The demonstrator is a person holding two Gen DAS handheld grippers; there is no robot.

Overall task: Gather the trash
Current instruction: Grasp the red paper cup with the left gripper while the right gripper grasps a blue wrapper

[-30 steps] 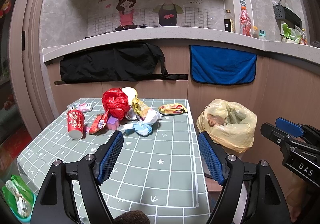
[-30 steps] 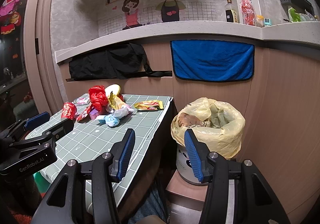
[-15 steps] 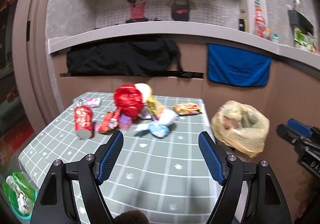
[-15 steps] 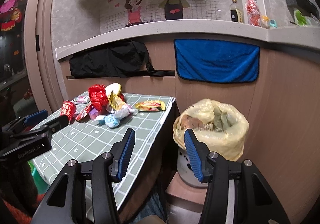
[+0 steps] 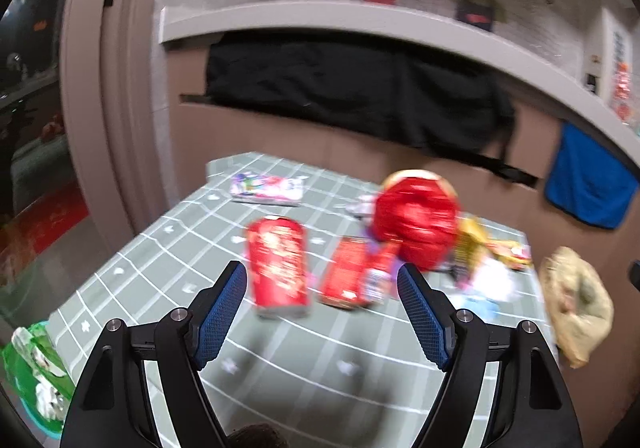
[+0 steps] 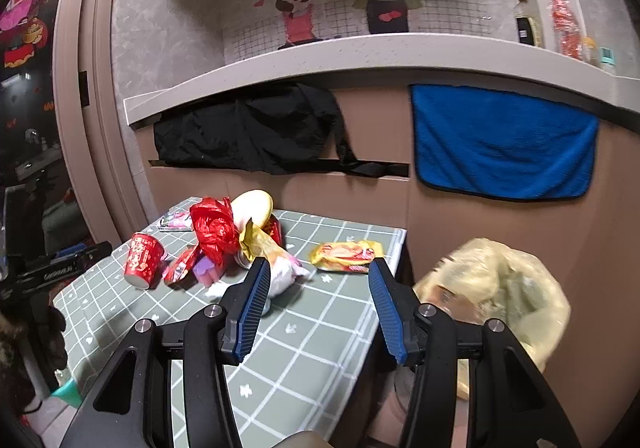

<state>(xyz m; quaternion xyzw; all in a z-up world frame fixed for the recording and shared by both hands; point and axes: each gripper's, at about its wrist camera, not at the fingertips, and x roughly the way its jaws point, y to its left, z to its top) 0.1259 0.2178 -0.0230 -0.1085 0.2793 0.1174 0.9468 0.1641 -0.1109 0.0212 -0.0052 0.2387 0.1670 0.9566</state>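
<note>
Red cup [image 5: 278, 262] just ahead of left claw [image 5: 320, 300] — jaws apart, empty.

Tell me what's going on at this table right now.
A person holds two grippers over a green checked table strewn with trash. The left gripper, open and empty, faces a red paper cup and a red wrapper. The right gripper, also open and empty, points toward a yellow snack packet. A yellow-lined trash bin stands beside the table.
</note>
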